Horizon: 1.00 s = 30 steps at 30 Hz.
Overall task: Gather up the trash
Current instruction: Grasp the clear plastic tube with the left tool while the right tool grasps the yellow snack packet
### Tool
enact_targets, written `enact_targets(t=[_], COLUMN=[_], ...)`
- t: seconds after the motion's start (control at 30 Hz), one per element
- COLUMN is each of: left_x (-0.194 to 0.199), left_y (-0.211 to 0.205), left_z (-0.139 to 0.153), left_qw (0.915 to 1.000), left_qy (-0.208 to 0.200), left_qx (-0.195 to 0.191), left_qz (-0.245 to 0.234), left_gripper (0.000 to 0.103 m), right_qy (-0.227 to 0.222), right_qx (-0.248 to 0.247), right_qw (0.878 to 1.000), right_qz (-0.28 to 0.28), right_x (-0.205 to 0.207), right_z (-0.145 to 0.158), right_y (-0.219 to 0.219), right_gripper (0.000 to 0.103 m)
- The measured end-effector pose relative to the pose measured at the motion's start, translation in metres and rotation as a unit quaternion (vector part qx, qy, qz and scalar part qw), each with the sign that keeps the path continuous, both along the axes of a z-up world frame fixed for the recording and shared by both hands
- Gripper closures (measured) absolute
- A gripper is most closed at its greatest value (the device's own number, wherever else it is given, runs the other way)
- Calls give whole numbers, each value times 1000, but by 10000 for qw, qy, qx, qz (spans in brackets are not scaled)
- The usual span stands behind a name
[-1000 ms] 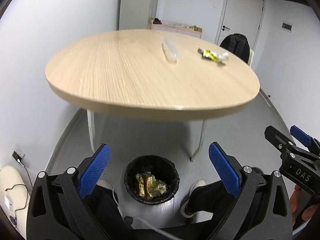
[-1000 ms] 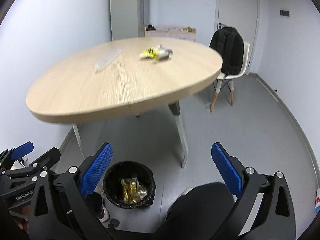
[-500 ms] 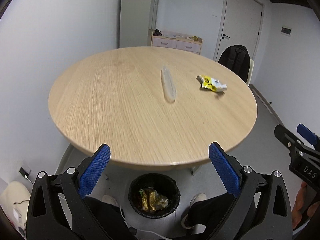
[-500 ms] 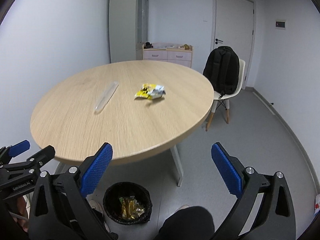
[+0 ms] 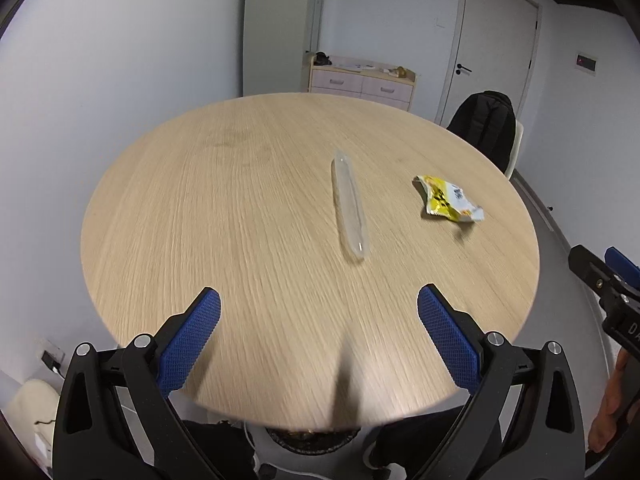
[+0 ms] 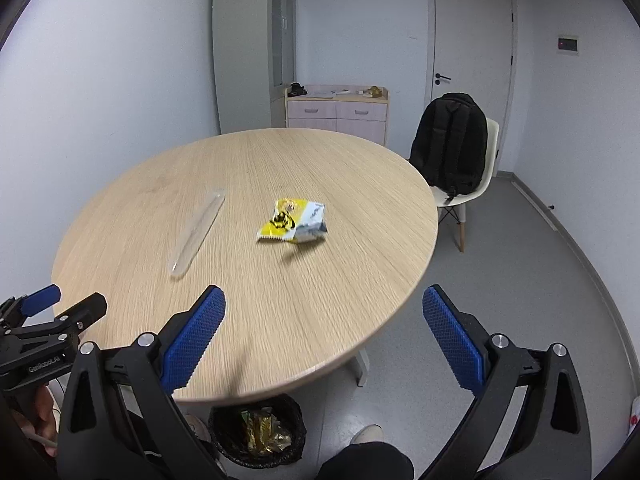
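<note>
Left wrist view: left hand-held gripper [image 5: 319, 334] released, blue pads spread wide, nothing between them. It hangs over the near edge of the round wooden bench [image 5: 200, 220], aimed along the top. Clear plastic sleeve [image 5: 349, 210] lies flat, lengthwise, almost dead ahead of this gripper, so it looks like the left's pick. Yellow snack wrapper [image 5: 448, 200] sits to the right of the sleeve, apart from it, crumpled and slightly lifted at one corner. Right hand-held gripper [image 5: 612, 292] pokes in at the right border, off the bench edge. Trash bin [image 5: 312, 438] barely shows under the bench rim, near the person's legs, handy for a short drop once something is grabbed.

Right wrist view: right hand-held gripper [image 6: 324, 336] also released, pads wide apart, empty, held over the near bench [image 6: 360, 280] edge. Wrapper [image 6: 292, 222] lies roughly ahead of it, centre of the top, likely this gripper's target. Sleeve [image 6: 198, 234] lies to the left, nearer the left hand-held gripper [image 6: 52, 320], which shows at the lower left border. Bin [image 6: 256, 432] on the floor below the bench edge, black liner, some gold-foil trash already inside. Both pieces on the bench not yet collected; wide jaws suit an approach, no contact yet. Sleeve is thin and flat, probably hard to pinch.
</note>
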<state>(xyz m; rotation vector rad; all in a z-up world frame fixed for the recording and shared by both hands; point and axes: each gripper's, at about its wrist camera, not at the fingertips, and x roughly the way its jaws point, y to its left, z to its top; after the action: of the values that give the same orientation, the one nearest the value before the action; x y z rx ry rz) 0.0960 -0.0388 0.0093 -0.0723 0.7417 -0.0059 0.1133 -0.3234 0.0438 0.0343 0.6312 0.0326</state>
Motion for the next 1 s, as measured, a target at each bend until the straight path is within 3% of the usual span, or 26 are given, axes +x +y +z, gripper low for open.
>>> enact_targets(t=[0.57, 0.83, 0.93, 1.0], left_x=[119, 185, 204, 210], left_y=[-14, -23, -20, -18], left_z=[-17, -42, -53, -58], left_qw=[9989, 9964, 9955, 9949], left_qy=[408, 691, 850, 908], left_qx=[192, 416, 391, 403], left_qz=[-154, -247, -173, -159], left_gripper=[6, 6, 8, 15], right_qy=[343, 683, 826, 944], right_qx=[-155, -314, -346, -349], right_qw=[9990, 9964, 9951, 9939], right_qz=[244, 387, 410, 443], right_x=[108, 179, 205, 220], right_z=[-7, -31, -41, -49], right_y=[14, 29, 34, 39], right_gripper=[8, 8, 8, 11])
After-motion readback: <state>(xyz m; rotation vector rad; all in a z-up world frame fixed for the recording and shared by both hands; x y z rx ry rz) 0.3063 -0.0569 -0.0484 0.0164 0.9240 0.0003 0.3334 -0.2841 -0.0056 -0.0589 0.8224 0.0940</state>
